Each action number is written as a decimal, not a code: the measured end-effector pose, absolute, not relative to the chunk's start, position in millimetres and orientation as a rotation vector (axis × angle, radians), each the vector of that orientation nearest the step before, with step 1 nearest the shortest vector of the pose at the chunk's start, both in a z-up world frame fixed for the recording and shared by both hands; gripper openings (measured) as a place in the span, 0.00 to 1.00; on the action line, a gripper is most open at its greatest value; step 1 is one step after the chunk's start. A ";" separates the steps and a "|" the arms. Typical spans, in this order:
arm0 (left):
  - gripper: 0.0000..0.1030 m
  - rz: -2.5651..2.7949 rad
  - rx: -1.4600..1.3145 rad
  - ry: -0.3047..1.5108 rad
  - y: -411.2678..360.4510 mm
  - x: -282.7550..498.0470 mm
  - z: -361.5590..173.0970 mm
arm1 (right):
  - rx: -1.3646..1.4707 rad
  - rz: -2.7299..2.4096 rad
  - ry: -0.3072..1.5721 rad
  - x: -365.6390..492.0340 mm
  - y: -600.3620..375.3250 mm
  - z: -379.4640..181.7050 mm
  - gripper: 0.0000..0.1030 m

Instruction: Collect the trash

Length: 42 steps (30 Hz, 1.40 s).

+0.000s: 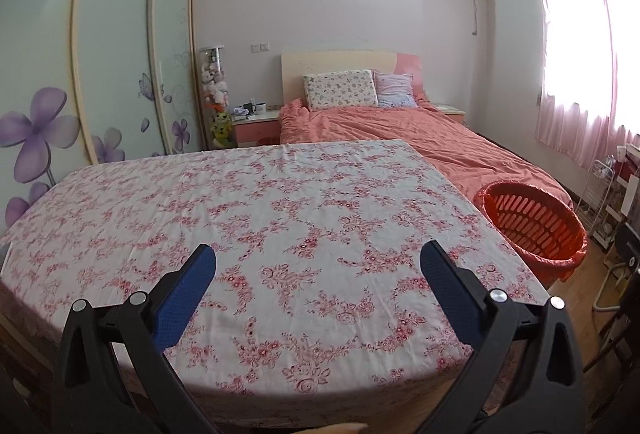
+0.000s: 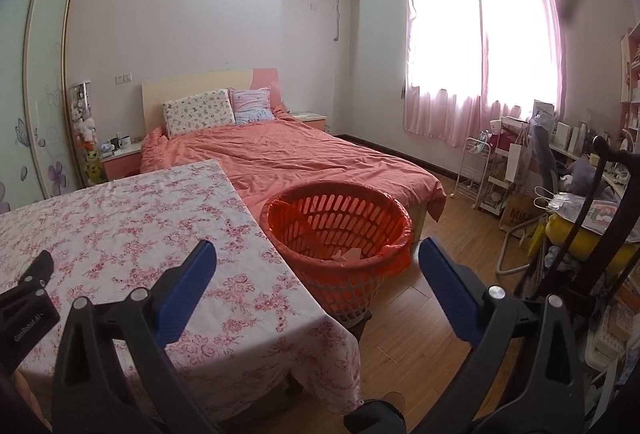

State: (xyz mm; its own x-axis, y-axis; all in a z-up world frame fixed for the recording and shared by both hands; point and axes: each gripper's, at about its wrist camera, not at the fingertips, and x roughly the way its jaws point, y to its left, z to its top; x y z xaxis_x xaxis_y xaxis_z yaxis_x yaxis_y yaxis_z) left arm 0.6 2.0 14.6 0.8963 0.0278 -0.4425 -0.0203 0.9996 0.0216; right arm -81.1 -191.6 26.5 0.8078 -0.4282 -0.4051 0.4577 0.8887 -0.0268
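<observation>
Room: we see a bedroom with a bed [image 2: 304,158] under a coral cover, pushed against the far wall.

Counter [image 1: 260,202]: covered with a floral cloth, nearest to us, abutting the foot of the bed. We see no trash on its top in either wrist view.

Basket [image 2: 340,230]: orange, slatted, lined with an orange bag, standing on the floor just beside the counter's right edge and the bed's corner. Through its mouth we make out pale crumpled pieces [image 2: 348,254] at the bottom, which we take to be collected trash.

Left gripper [image 1: 318,270]: fingers spread wide, nothing between them, held over the near part of the counter.

Right gripper [image 2: 318,270]: fingers spread wide and empty, aimed across the counter's corner toward the basket.

Judgement: the collecting looks done or close to it.

Risks:
- A piece hidden under the counter's overhang or on the floor out of frame would be missed, since both cameras look forward only.
- The basket seems to sit on a small stand; a knock from the right gripper could tip it.
- Spread fingers dragged low could snag the cloth.
</observation>
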 end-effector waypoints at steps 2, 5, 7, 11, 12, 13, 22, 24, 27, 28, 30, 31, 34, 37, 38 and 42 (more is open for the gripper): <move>0.98 0.030 0.003 0.462 5.3 -2.1 14.8 | 0.075 -0.474 0.436 -79.2 -191.5 24.2 0.96; 0.98 0.024 -0.012 0.475 7.3 -4.4 13.6 | 0.076 -0.470 0.464 -77.3 -190.5 20.1 0.96; 0.98 0.018 -0.020 0.491 7.8 -5.2 12.8 | 0.079 -0.464 0.481 -76.9 -190.3 16.9 0.96; 0.98 0.010 -0.029 0.517 7.6 -8.4 9.8 | 0.082 -0.454 0.509 -76.2 -188.2 12.5 0.96; 0.98 0.008 -0.031 0.522 7.5 -8.9 8.9 | 0.081 -0.452 0.515 -76.1 -187.7 12.3 0.96; 0.98 0.007 -0.034 0.531 8.0 -9.1 8.5 | 0.082 -0.449 0.521 -76.2 -187.5 12.4 0.96; 0.98 0.030 -0.036 0.542 9.2 -14.9 13.3 | 0.071 -0.457 0.522 -80.7 -184.9 18.2 0.96; 0.98 0.035 -0.029 0.536 8.8 -16.9 14.8 | 0.057 -0.469 0.519 -82.0 -184.0 20.3 0.96; 0.98 0.036 -0.025 0.533 8.4 -18.1 17.1 | 0.047 -0.480 0.524 -83.7 -184.1 21.7 0.96; 0.98 0.037 -0.023 0.532 8.5 -18.4 17.6 | 0.045 -0.480 0.525 -84.4 -184.3 21.9 0.96; 0.98 0.039 -0.021 0.533 6.9 -18.4 18.1 | 0.045 -0.481 0.529 -85.2 -184.7 22.4 0.96; 0.98 0.038 -0.021 0.533 7.0 -18.7 18.5 | 0.045 -0.480 0.530 -85.7 -185.3 22.5 0.96; 0.98 0.034 -0.023 0.535 6.8 -19.7 19.4 | 0.049 -0.472 0.535 -86.7 -185.3 22.5 0.96; 0.98 0.031 -0.020 0.533 5.8 -21.2 20.1 | 0.054 -0.467 0.537 -87.5 -184.8 22.5 0.96; 0.98 0.030 -0.019 0.531 5.3 -21.8 20.4 | 0.055 -0.466 0.537 -88.0 -185.0 22.7 0.96; 0.98 0.031 -0.012 0.524 3.9 -23.6 21.6 | 0.057 -0.462 0.536 -89.2 -185.0 23.7 0.96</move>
